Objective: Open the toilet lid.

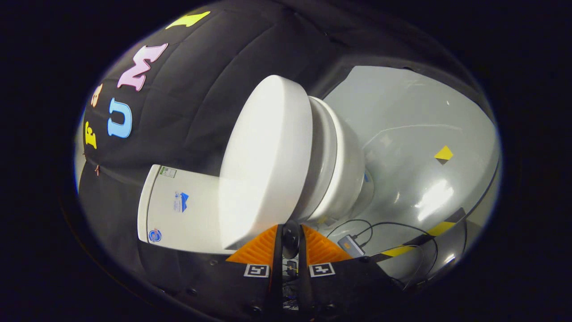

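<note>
The lid (268, 156) lay down on the bowl (344, 170), just ahead of the gripper (290, 237), so the task looked barely begun. The fingers stood nearly together, holding nothing, near the lid's front edge. Lifting it remained.

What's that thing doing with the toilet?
A person is holding tongs up to a white toilet lid. The view is tipped sideways. The lid lies down on the seat and bowl, not opened yet, with the tank behind it. The tongs' fingers are nearly together, just short of the lid's edge, gripping nothing.
</note>
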`<state>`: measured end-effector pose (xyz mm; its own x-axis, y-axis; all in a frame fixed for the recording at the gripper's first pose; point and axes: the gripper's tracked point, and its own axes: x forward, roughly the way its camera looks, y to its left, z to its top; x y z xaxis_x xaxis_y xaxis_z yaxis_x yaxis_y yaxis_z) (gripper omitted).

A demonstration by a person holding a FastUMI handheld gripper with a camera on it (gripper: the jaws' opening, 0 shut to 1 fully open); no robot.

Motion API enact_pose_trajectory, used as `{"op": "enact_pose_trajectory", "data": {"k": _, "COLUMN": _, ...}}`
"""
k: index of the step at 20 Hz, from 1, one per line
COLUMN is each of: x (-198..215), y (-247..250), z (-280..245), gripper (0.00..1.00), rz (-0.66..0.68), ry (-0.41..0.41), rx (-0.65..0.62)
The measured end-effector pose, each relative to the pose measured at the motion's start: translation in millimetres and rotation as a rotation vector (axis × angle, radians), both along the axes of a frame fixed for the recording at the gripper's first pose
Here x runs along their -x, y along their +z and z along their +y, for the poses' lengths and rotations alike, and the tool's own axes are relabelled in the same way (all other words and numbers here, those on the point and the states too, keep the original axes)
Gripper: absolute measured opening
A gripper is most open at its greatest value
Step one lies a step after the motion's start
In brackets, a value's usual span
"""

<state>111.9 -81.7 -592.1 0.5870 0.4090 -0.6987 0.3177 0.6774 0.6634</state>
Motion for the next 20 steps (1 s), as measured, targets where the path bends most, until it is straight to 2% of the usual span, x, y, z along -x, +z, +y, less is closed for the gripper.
{"op": "enact_pose_trajectory", "data": {"k": 4, "x": -7.7, "y": 48.6, "z": 12.8, "gripper": 0.13, "rz": -0.066, "ry": 0.01, "rx": 0.051}}
{"op": "enact_pose_trajectory", "data": {"k": 8, "x": -10.8, "y": 92.3, "z": 32.6, "gripper": 0.13, "rz": -0.115, "ry": 0.057, "rx": 0.198}}
{"op": "enact_pose_trajectory", "data": {"k": 14, "x": -14.6, "y": 146.6, "z": 74.5, "gripper": 0.12, "rz": -0.167, "ry": 0.062, "rx": 0.368}}
{"op": "enact_pose_trajectory", "data": {"k": 20, "x": -13.3, "y": 178.1, "z": 111.2, "gripper": 0.12, "rz": -0.214, "ry": 0.046, "rx": 0.424}}
